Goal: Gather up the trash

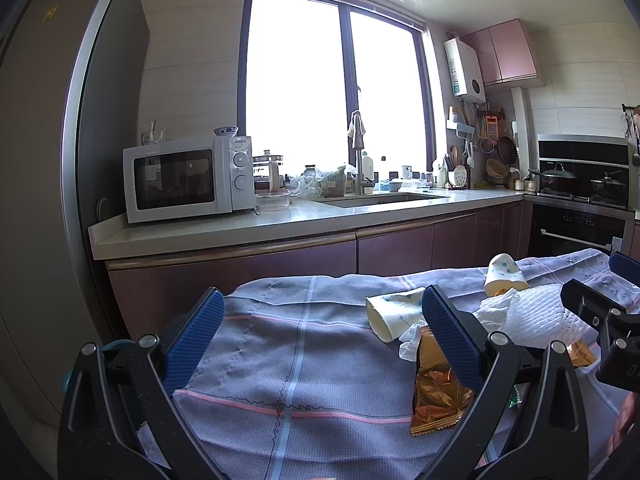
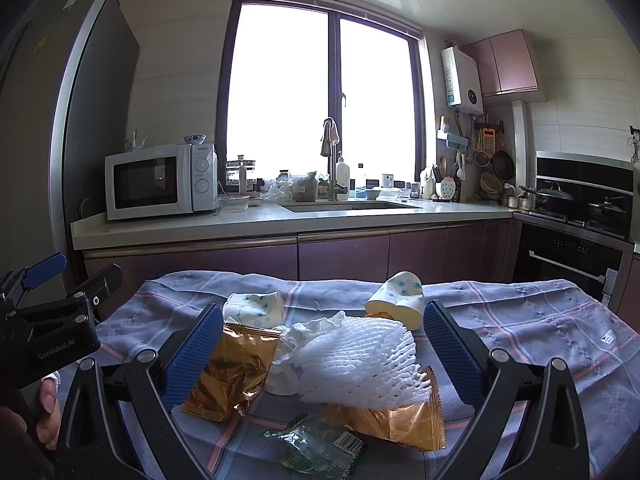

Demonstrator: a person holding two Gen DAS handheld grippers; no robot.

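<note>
kitchen behind, checked cloth (image 2: pixel 520 320) on the worktop. my right tool (image 2: pixel 324 344) gapes wide around foam net (image 2: pixel 360 360) and wrappers (image 2: pixel 232 368), gripping nothing. left tool (image 1: pixel 320 332) equally wide, empty, beside a cup (image 1: pixel 392 312).

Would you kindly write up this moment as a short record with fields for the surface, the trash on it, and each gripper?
surface: checked cloth, kitchen counter behind it
paper cups: two, both on their sides
foam net: white, lying over a gold wrapper
second gold wrapper, left of the net
tissue: crumpled, touching the net
green wrapper, nearest the camera
left gripper: open, holding nothing
right gripper: open, the pile in view between its fingers
</note>
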